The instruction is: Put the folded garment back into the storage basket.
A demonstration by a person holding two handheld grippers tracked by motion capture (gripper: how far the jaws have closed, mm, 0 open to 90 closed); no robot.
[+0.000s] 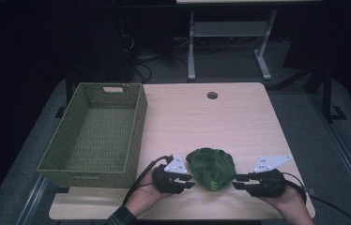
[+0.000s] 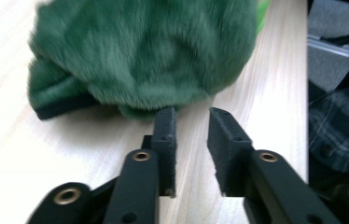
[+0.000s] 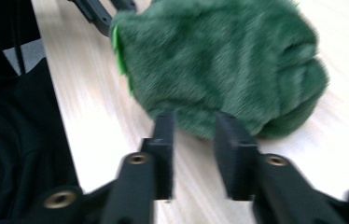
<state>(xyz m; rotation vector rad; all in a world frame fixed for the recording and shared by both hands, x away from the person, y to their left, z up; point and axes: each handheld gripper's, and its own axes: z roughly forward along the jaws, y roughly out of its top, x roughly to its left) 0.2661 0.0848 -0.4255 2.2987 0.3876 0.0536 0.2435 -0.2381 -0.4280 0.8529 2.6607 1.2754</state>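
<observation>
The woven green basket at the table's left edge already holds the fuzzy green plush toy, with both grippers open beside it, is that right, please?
Not quite: the woven green basket is empty. The high view shows the fuzzy green plush toy lying on the light wooden table, between the left gripper and right gripper, both open.

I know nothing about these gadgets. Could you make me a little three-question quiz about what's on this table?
1. True or false: the green plush toy lies inside the woven basket.
2. Which gripper is at the toy's left: left gripper or right gripper?
3. Fill in: both grippers' jaws are ____, with nothing between them.

Key: 1 false, it lies on the table; 2 left gripper; 3 open.
</observation>
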